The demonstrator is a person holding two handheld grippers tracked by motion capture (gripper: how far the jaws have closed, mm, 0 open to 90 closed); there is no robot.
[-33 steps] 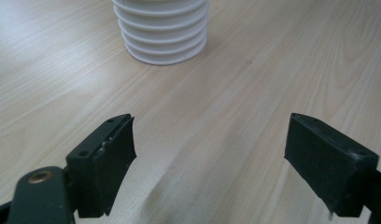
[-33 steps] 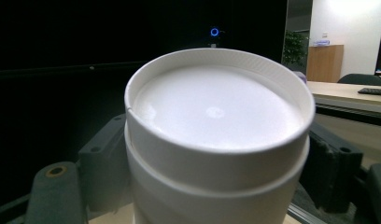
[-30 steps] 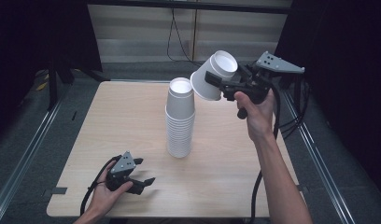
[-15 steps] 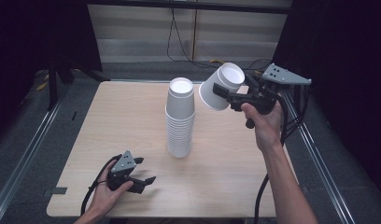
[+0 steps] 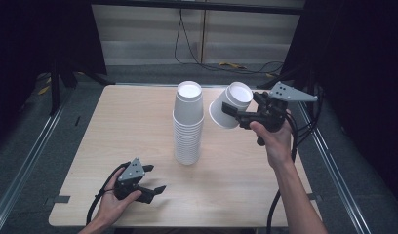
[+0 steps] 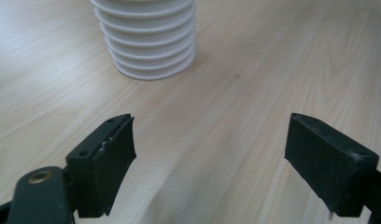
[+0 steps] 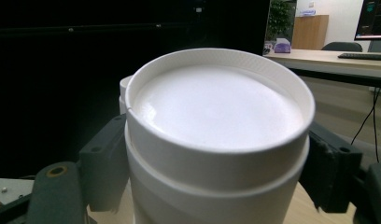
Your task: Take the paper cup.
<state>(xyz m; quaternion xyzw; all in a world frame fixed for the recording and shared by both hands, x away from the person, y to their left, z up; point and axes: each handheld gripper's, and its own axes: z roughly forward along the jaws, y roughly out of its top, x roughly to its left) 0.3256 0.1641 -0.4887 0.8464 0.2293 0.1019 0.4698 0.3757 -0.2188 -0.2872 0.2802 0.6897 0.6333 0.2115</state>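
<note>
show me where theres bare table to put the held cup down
Bare wood lies left of the cup stack out to the table edge, and right of the stack, under the held cup in the right gripper. The near left corner is taken by the left gripper.

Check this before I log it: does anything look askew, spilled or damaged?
Nothing spilled or damaged. The cup stack stands straight; only the cup clamped in the right gripper lies tilted sideways in the air beside it.
</note>
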